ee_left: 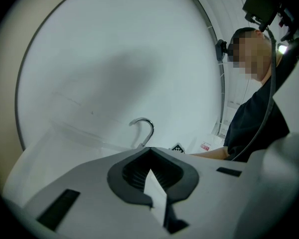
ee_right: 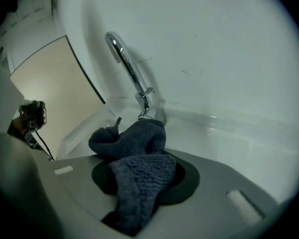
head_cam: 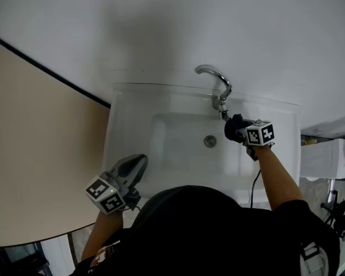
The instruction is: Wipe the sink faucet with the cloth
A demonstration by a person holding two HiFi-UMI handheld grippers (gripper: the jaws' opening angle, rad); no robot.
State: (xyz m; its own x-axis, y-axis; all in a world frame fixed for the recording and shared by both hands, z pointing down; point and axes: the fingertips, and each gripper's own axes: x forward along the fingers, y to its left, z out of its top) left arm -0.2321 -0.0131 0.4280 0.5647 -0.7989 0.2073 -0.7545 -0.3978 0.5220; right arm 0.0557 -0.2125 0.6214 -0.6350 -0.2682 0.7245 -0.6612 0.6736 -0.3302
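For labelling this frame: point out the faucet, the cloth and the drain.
faucet point(ee_right: 128, 66), right gripper view, on the middle of the chrome spout.
cloth point(ee_right: 139, 178), right gripper view, on the knit fold nearest the camera.
drain point(head_cam: 210, 141), head view, on its centre.

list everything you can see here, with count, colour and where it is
sink: 1, white, centre
wall: 1, white, behind the sink
faucet: 1, chrome, sink's back rim
drain: 1, metal, basin's middle
cloth: 1, dark grey-blue, bunched by the faucet's base
panel: 1, beige, left of the sink
left gripper: 1, grey, fingers shut, empty, over the sink's front left corner
right gripper: 1, grey, fingers shut on the cloth
person: 1, black top, bottom of head view
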